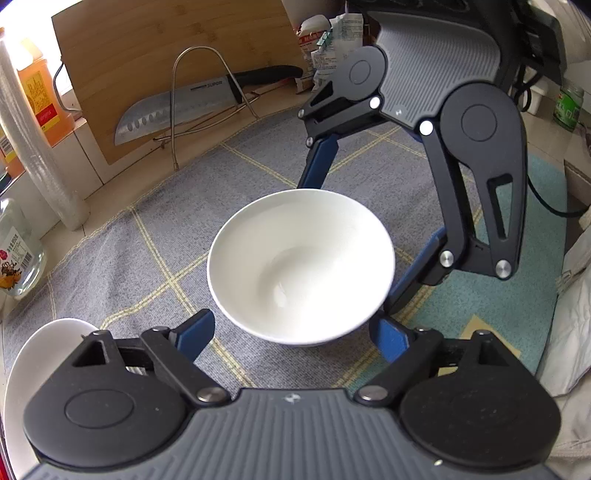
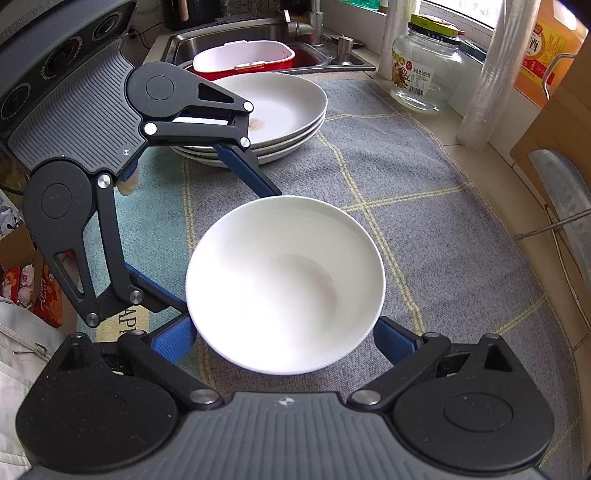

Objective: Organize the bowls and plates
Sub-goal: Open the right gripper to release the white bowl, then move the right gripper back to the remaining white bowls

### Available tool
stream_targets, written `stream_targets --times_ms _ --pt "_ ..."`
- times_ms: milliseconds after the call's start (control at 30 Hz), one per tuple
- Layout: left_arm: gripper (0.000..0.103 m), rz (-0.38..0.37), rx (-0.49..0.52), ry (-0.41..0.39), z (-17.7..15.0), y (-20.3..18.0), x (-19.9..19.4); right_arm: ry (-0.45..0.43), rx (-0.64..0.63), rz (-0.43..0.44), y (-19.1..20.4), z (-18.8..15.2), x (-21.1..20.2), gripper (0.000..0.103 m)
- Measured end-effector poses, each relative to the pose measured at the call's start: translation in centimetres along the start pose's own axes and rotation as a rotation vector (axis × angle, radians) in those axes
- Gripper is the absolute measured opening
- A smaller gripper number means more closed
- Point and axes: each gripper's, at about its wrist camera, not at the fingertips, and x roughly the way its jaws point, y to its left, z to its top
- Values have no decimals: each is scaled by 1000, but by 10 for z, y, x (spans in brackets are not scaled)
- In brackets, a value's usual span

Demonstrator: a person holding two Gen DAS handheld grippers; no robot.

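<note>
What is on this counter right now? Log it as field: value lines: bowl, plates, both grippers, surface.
bowl: one white bowl, upright, empty, on the mat
plates: stack of white plates beyond the bowl, near the sink
left gripper: open, fingers either side of the bowl
right gripper: open, fingers either side of the bowl
surface: grey checked mat

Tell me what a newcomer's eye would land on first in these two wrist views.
First, the white bowl at the centre of the grey checked mat, with the left gripper and right gripper both open around it from opposite sides. Next, the stack of white plates at the mat's far edge, in front of the steel sink. Then the big knife on a wire rack against the wooden cutting board.
</note>
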Motion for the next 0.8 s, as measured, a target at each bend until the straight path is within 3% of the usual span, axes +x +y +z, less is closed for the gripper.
stream_targets --times_ms 167,300,467,633,800 --pt "94 15 -53 -21 -1 -6 -13 -24 50 -37 1 -6 -12 103" --pt "96 76 -88 -55 2 -17 -32 -83 103 -95 5 -14 -34 103" --pt "99 216 -172 -108 20 -25 -48 -167 287 -234 2 -32 -58 103" --pt "99 158 -260 -197 35 -20 -52 -251 527 -455 -5 -54 -82 103" --pt "99 82 -192 -222 51 -28 -45 -280 669 -606 -5 -82 -100 103"
